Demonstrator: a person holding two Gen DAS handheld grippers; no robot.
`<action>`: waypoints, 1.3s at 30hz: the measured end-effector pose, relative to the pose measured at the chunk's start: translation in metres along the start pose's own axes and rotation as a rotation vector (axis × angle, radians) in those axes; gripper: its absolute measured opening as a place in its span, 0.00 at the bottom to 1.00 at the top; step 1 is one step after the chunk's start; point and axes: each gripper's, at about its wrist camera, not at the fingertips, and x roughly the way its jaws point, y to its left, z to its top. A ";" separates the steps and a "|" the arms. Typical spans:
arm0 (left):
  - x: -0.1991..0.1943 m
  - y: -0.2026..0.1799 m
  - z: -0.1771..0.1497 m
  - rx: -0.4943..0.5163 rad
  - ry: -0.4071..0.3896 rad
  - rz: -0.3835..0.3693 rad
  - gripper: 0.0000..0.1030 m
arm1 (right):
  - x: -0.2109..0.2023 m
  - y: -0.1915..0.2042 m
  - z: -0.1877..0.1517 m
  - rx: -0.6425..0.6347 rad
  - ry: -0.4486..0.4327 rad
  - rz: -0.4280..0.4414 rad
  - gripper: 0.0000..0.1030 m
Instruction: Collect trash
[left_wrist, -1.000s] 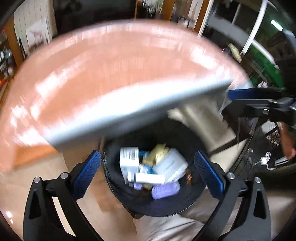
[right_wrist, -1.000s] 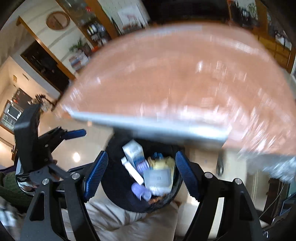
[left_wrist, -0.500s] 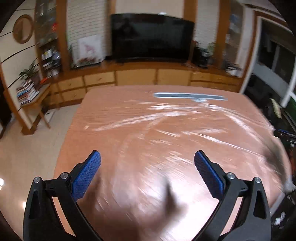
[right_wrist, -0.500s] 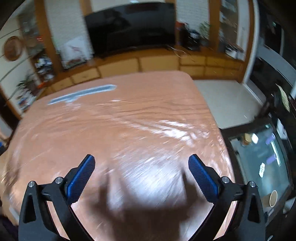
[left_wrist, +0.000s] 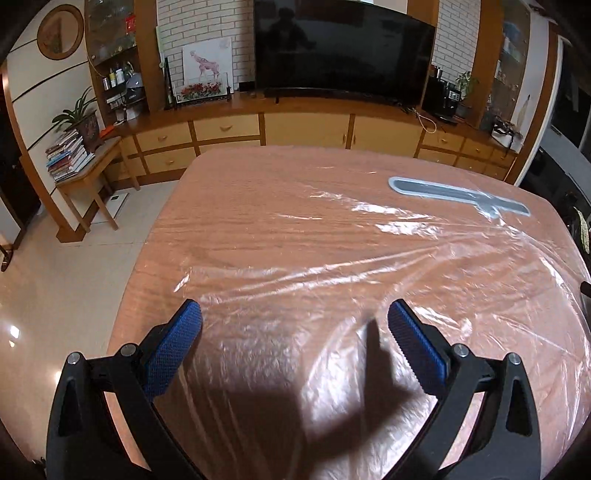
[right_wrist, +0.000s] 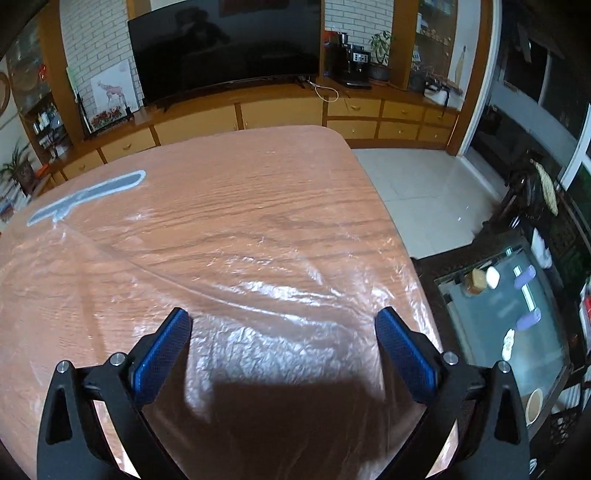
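Grey strip lies flat, long axis left-right.

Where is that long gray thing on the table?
The gray strip lies flat at the table's far end near the TV cabinet: far right in the left view, far left in the right.

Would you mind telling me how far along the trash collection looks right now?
Done, seemingly: the plastic-covered table shows no trash, only a grey strip. In hand: nothing; the left claw and right claw are open. Left: possibly small items on the glass table.
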 end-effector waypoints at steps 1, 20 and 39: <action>0.001 0.000 0.001 -0.002 0.007 -0.003 0.98 | 0.000 0.000 0.001 0.001 -0.001 0.000 0.96; 0.011 0.002 0.003 -0.014 0.066 0.023 0.99 | 0.001 -0.001 0.001 0.004 0.001 -0.005 0.97; 0.010 0.002 0.003 -0.014 0.067 0.023 0.99 | 0.001 -0.001 0.002 0.004 0.002 -0.005 0.97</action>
